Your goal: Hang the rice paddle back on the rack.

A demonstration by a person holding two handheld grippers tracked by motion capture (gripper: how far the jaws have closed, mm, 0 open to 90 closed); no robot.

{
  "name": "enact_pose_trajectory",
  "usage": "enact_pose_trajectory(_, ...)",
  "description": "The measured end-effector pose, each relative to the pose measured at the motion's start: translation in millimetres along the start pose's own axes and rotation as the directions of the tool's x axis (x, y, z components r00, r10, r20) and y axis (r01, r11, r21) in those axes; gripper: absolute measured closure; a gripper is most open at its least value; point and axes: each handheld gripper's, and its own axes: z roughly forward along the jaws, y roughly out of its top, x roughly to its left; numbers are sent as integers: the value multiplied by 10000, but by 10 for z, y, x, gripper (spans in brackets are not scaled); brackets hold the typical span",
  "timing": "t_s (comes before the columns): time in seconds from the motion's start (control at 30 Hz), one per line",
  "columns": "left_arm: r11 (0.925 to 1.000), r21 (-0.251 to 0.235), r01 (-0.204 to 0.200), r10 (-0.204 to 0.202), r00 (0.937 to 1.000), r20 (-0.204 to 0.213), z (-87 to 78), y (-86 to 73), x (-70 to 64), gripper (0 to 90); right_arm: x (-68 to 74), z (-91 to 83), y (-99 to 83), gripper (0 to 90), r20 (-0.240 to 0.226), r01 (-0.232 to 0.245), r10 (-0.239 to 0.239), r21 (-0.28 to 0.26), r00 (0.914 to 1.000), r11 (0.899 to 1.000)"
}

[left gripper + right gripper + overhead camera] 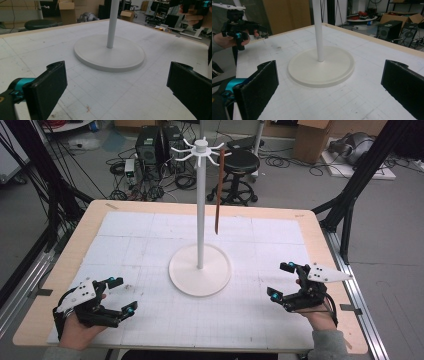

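Both my grippers rest wide open at the near edge, with the white stand between and beyond them.

Nearest me, my left gripper (pixel 121 295) sits at the near left and my right gripper (pixel 282 280) at the near right, each with two flat black matte jaws spread wide, holding nothing. They lie on a white gridded mat (pixel 150 250) over a pale wooden table (pixel 80 235). Farther in, at centre, stands one smooth white stand (pixel 200 220): round disc base, slim pole, spoked hook crown. One thin brown strap (pixel 219 195) hangs from a far-right hook.
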Motion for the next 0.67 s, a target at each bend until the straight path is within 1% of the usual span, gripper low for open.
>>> enact_pose_trajectory(0.2, 10000, -88, 24, -24, 10000, -11, -20, 9, 9, 34, 108, -76, -97, 0, 93, 112, -114, 187, 9999, 9998)
enact_pose_trajectory(0.27, 9998, -181, 36, -37, 10000, -6, -23, 18, 2, 34, 151, -100, -153, 0, 183, 28, -30, 74, 9998, 10000)
enact_pose_trajectory(0.33, 9997, -232, 26, -25, 10000, 48, -23, 28, -8, 34, 184, -124, -218, 0, 251, -100, 106, -237, 9996, 9997)
enact_pose_trajectory(0.4, 9997, -227, -18, 20, 10000, 93, -13, 31, -5, 34, 197, -142, -275, 0, 401, -343, 361, -436, 9985, 9985)
enact_pose_trajectory(0.47, 9998, -179, 5, -3, 10000, 97, 0, 29, 1, 34, 190, -143, -307, 0, 558, -424, 455, -555, 9974, 9976)
enact_pose_trajectory(0.5, 9998, -203, 12, -11, 10000, 84, 7, 28, 1, 34, 183, -141, -322, 0, 640, -449, 481, -509, 9968, 9977)
enact_pose_trajectory(0.67, 9997, -258, 37, -35, 10000, 89, 24, 33, 3, 34, 173, -128, -357, 0, 650, -498, 521, -365, 9965, 9981)
